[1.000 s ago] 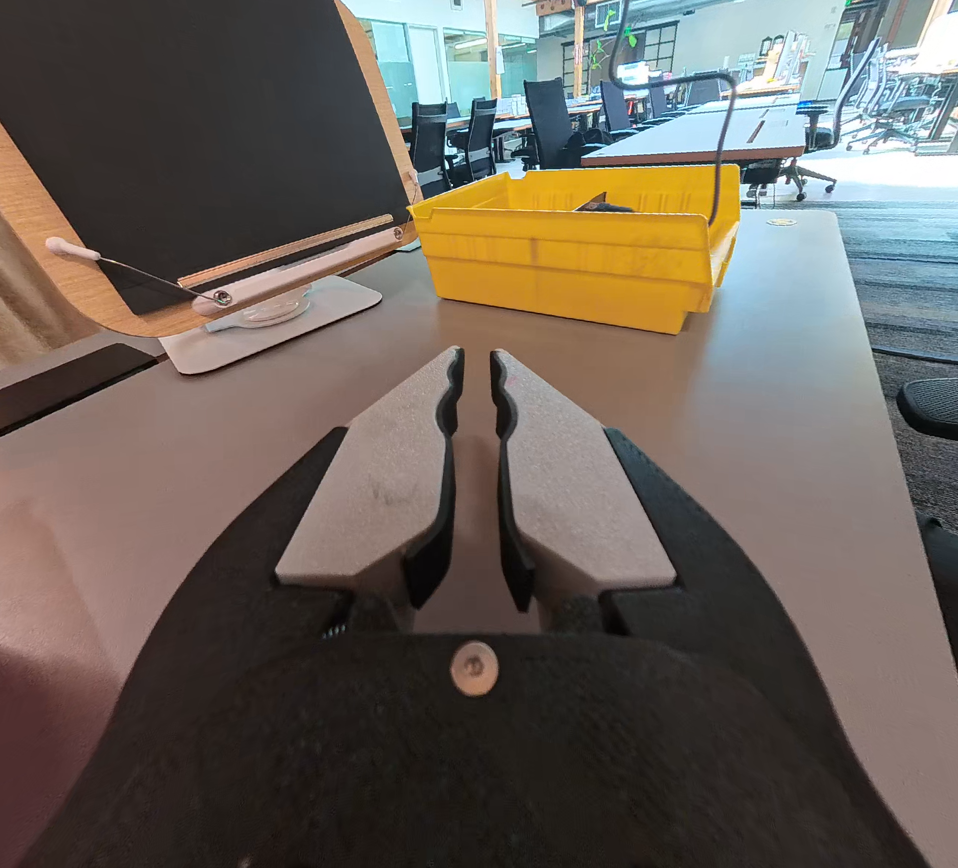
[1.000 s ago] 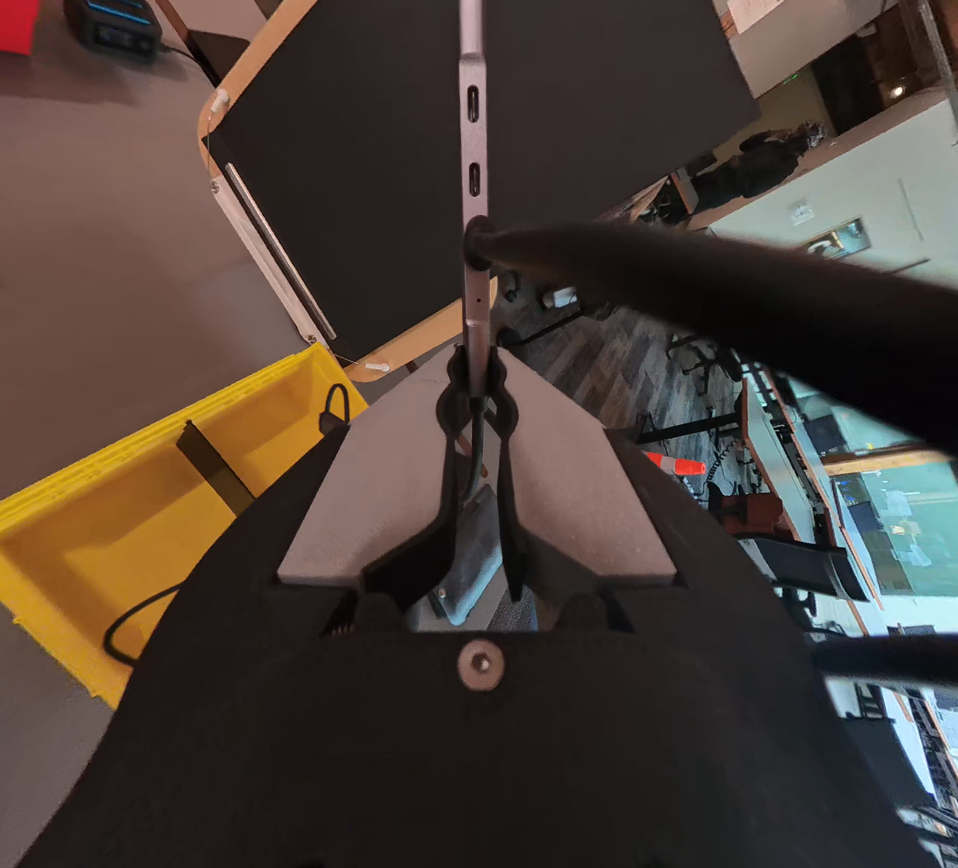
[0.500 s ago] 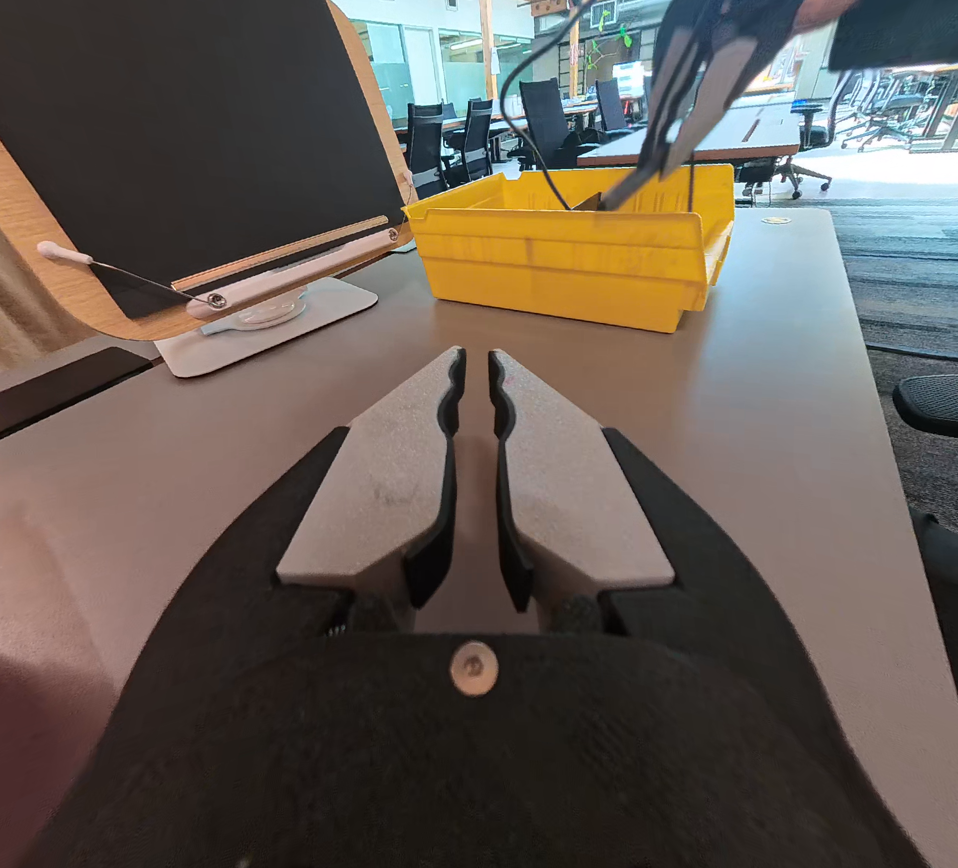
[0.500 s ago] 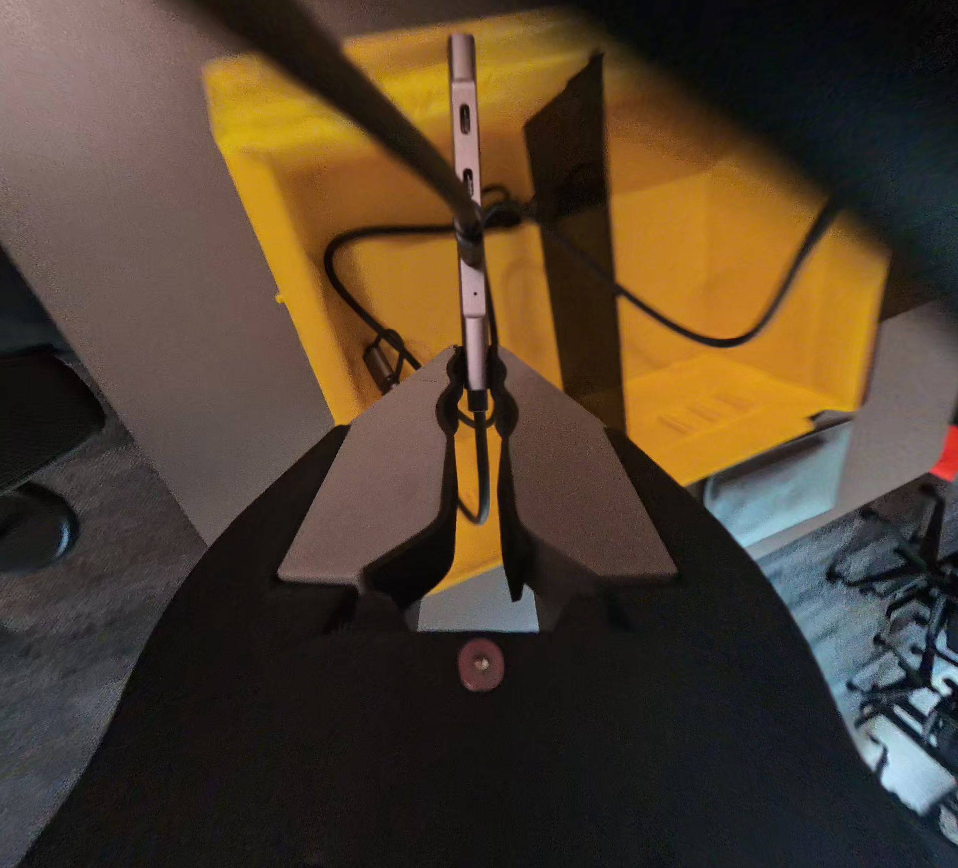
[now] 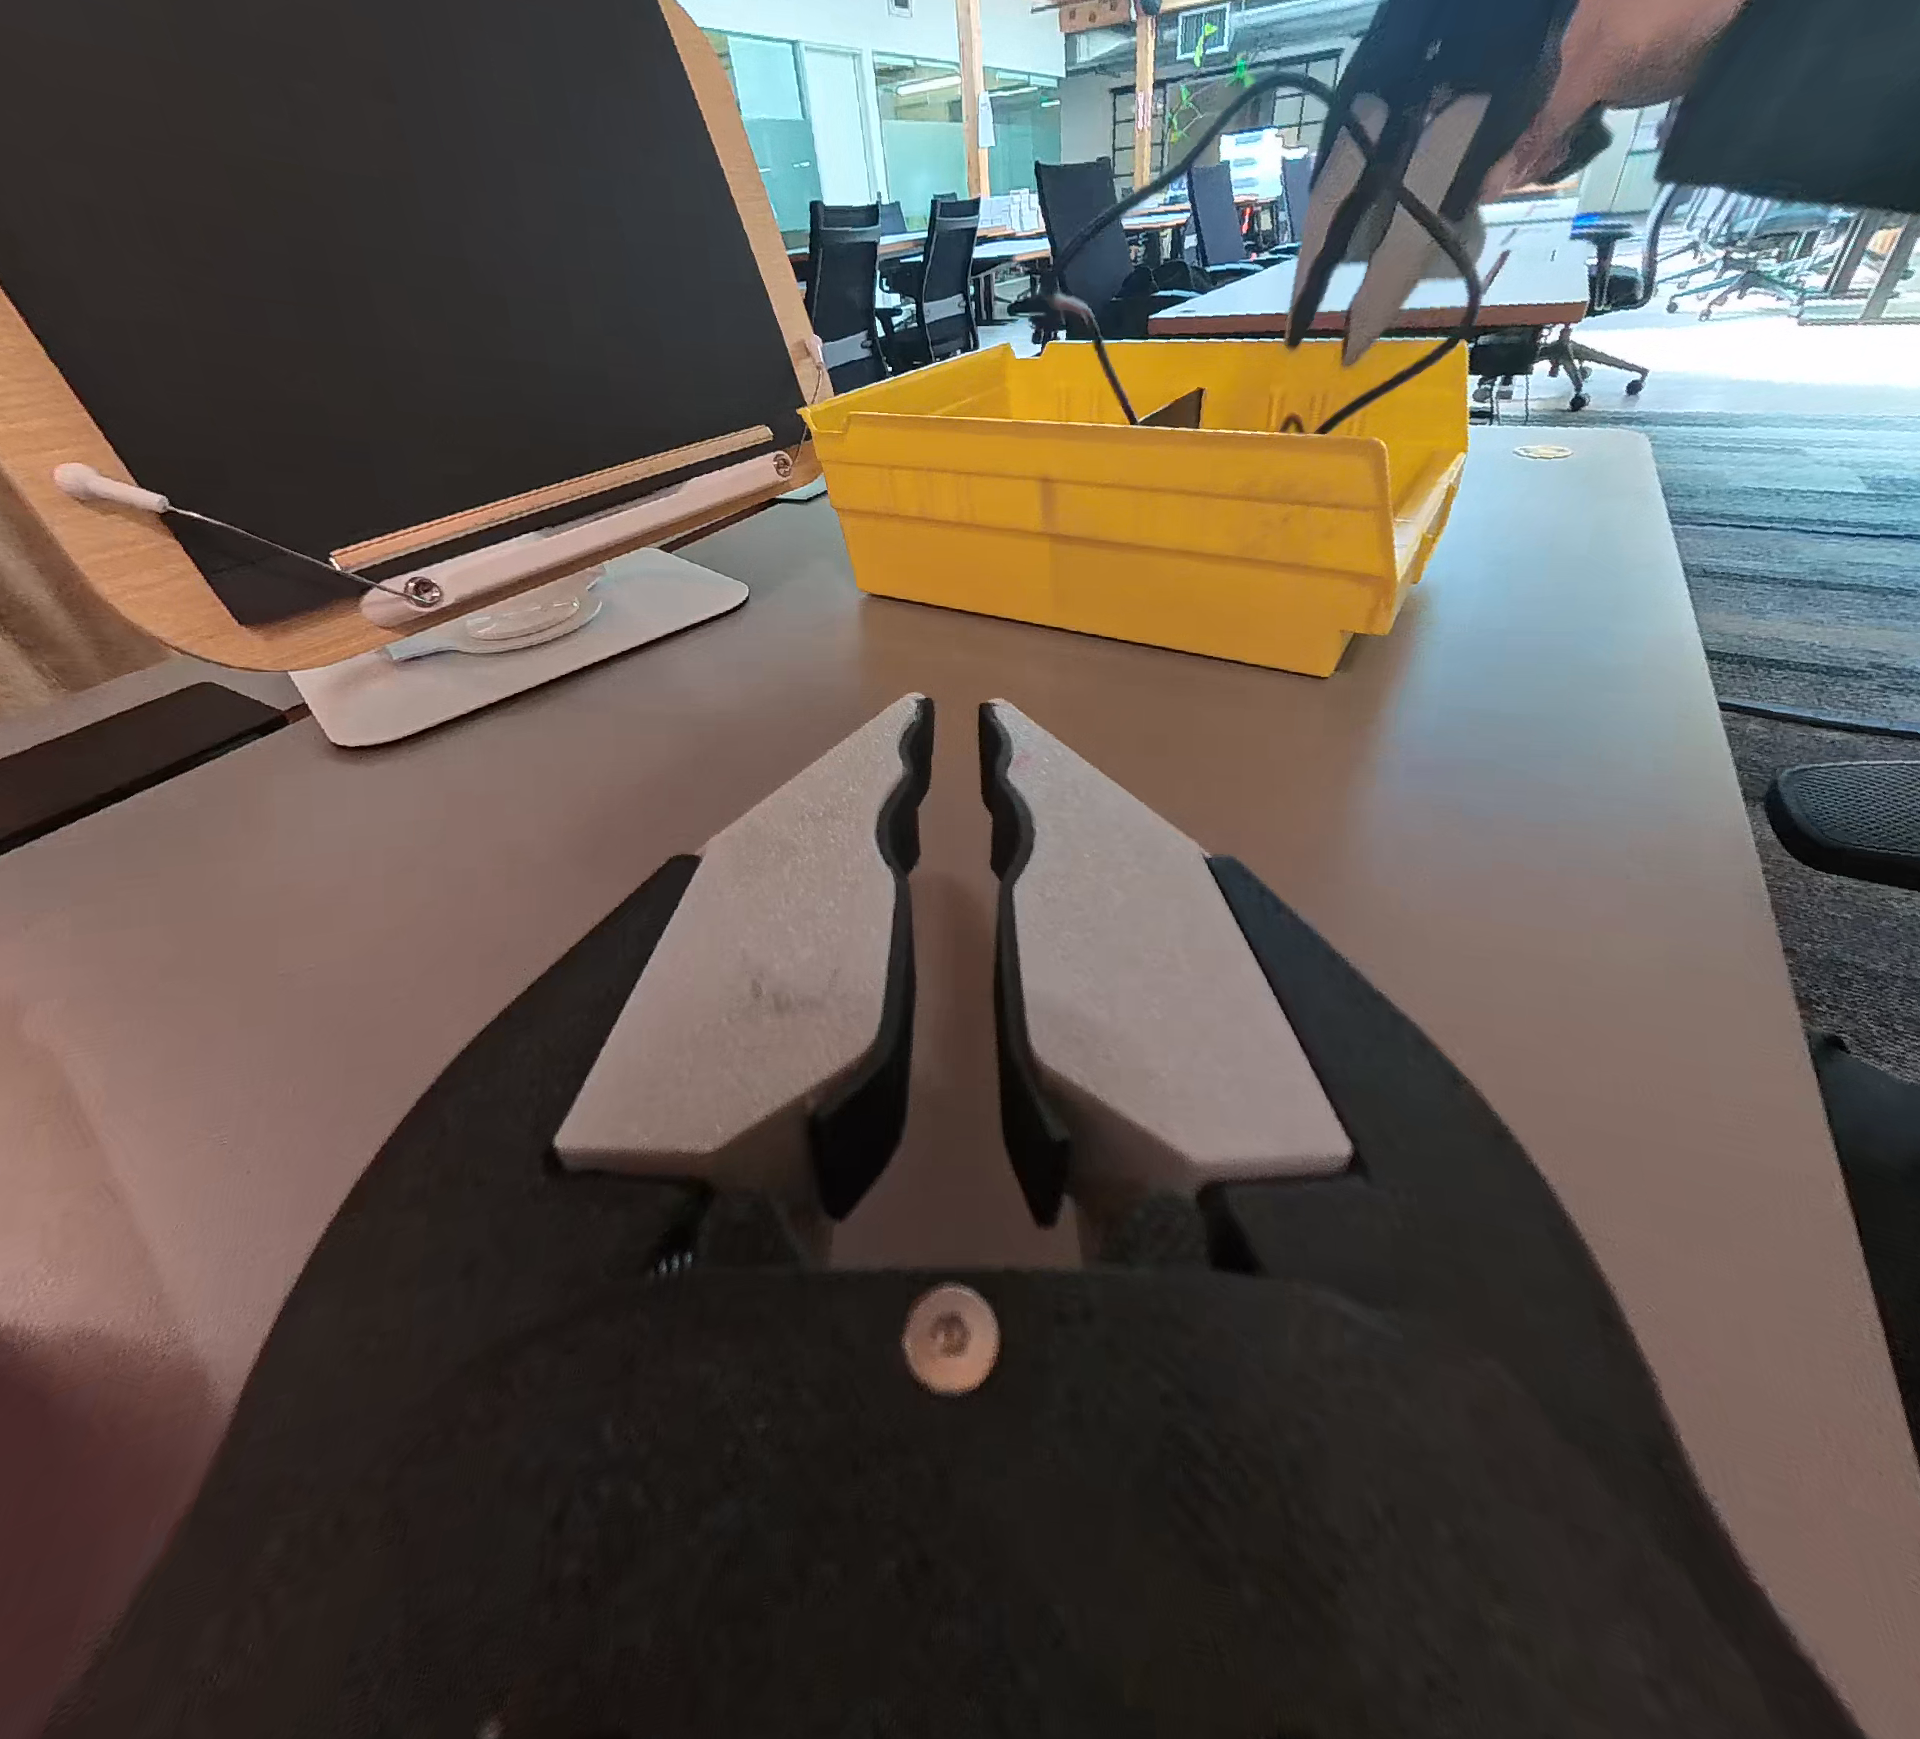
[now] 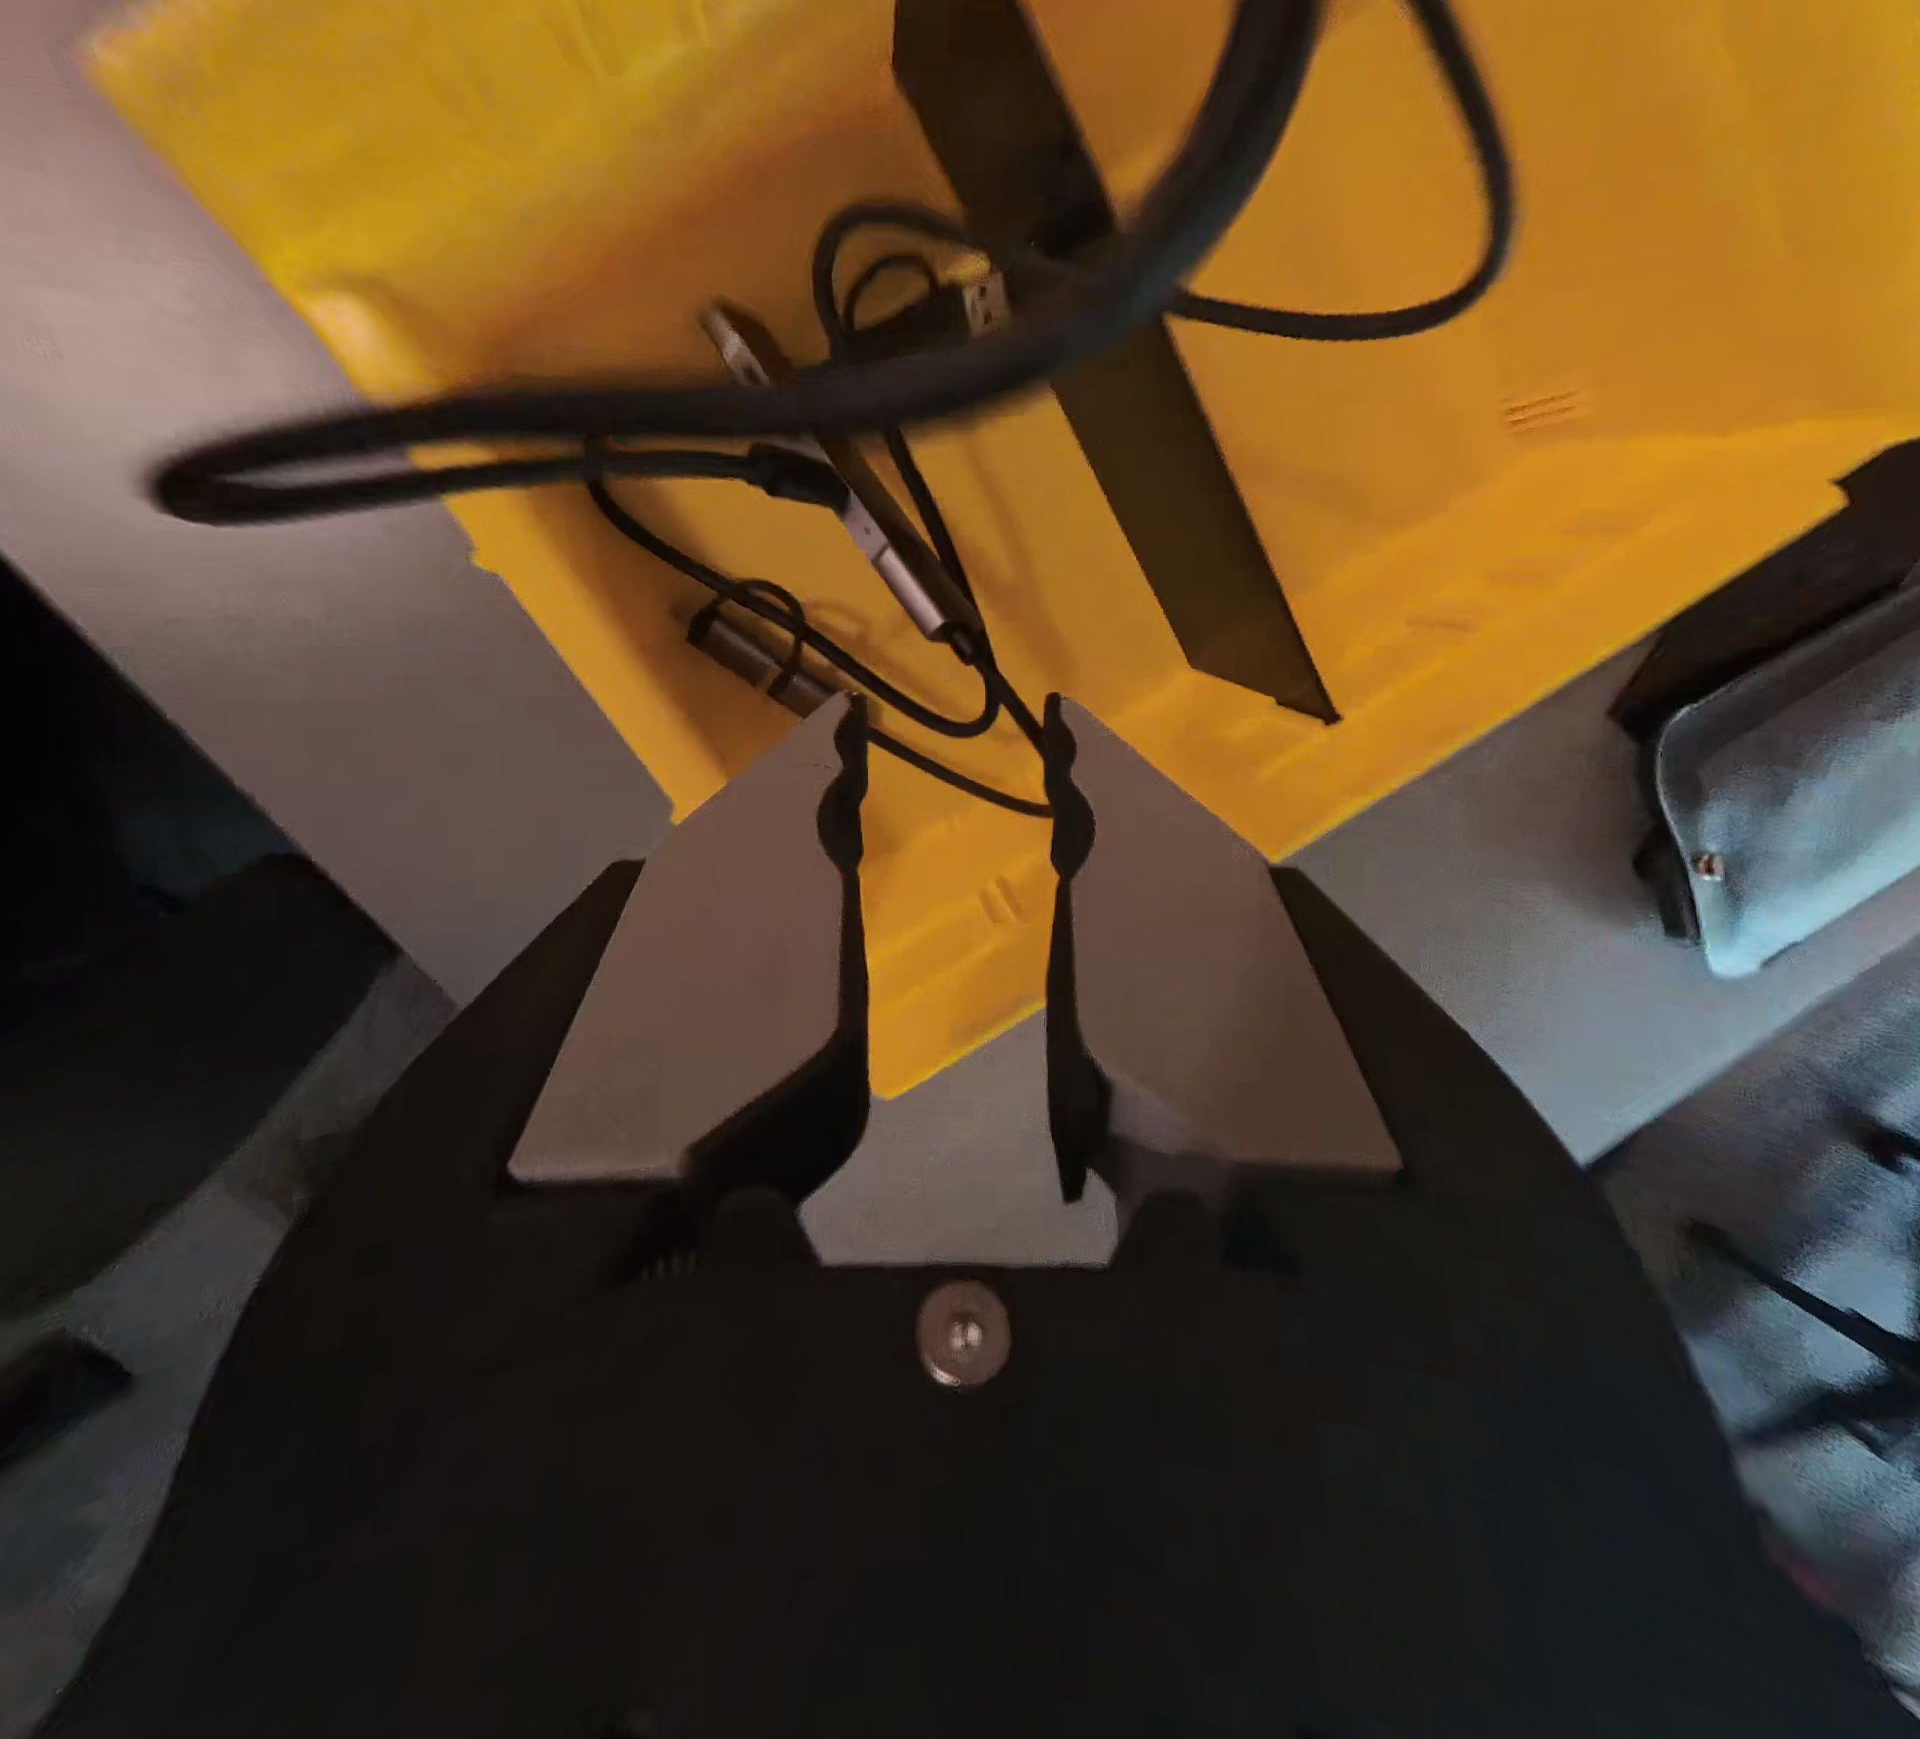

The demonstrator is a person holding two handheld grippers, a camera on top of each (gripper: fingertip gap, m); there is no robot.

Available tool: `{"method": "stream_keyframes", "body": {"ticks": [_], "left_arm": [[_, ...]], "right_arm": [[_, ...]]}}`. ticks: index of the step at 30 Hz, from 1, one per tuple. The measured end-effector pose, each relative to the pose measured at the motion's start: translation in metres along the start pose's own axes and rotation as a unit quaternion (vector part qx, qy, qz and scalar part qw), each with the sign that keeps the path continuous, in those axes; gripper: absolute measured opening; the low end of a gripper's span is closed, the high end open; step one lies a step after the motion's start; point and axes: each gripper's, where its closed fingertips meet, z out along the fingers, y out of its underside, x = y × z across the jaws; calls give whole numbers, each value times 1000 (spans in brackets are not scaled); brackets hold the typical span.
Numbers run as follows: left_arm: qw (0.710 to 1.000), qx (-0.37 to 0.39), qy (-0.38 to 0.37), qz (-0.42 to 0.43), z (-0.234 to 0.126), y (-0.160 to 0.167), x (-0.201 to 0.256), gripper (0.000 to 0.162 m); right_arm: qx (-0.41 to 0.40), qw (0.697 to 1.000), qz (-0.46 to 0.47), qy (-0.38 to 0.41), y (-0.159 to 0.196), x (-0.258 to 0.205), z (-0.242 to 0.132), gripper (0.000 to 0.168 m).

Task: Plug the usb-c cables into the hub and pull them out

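Hub (image 6: 902,569): lies in yellow bin (image 6: 540,131) among cables (image 6: 1351,318).
Surface: grey table (image 5: 1455,858), open office.
Right gripper (image 6: 951,715): above bin, tongs spread, empty.
Left gripper (image 5: 954,721): low over table, narrowly parted, empty.

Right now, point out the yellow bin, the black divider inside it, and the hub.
yellow bin (image 5: 1122,546): left wrist view, front wall.
black divider (image 6: 1039,162): right wrist view, flat face.
hub (image 6: 894,551): right wrist view, grey body, in the bin.
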Motion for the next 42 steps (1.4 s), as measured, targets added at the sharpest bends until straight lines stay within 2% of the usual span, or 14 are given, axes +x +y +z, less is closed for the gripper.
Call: {"method": "stream_keyframes", "body": {"ticks": [1, 3, 7, 11, 13, 15, 18, 22, 26, 31, 33, 35, 38, 42], "left_arm": [[1000, 0, 1, 1, 0, 0, 0, 7], [1000, 0, 1, 1, 0, 0, 1, 6], [1000, 5, -1, -6, -1, -1, 0, 6], [1000, 1, 3, -12, 0, 0, -1, 6], [1000, 1, 6, -15, 1, 0, -1, 6], [1000, 4, 5, -13, 0, -1, -1, 6], [1000, 10, 3, -11, -1, -2, 0, 6], [1000, 9, 4, -17, -1, -2, -1, 6], [1000, 8, 7, -20, -1, -2, -2, 6], [1000, 4, 10, -18, 0, -1, -1, 6], [1000, 3, 10, -15, 0, -1, 0, 6], [1000, 3, 10, -12, 0, -1, 1, 6], [1000, 4, 10, -12, -1, -1, 2, 5], [1000, 3, 12, -11, -1, -1, 2, 5]], "right_arm": [[32, 999, 20, -11, -5, 1, -10, 34], [83, 994, 57, -54, -11, -2, -29, 53], [144, 981, 121, -37, -9, 25, -63, 60], [282, 943, 137, -116, -54, 15, -107, 69], [296, 938, 140, -116, -74, 19, -108, 70], [292, 938, 140, -121, -94, 23, -99, 81], [245, 951, 98, -161, -115, 13, -66, 82], [133, 983, 53, -113, -118, 32, 2, 79], [106, 990, 73, -61, -131, 61, 39, 74], [-58, 997, 11, 50, -93, 88, 79, 71], [-69, 995, 11, 74, -91, 95, 84, 64], [-62, 996, 33, 60, -92, 93, 86, 37], [-56, 993, 34, 98, -89, 104, 79, 6], [23, 990, 30, 134, -99, 101, 35, 3]]}}
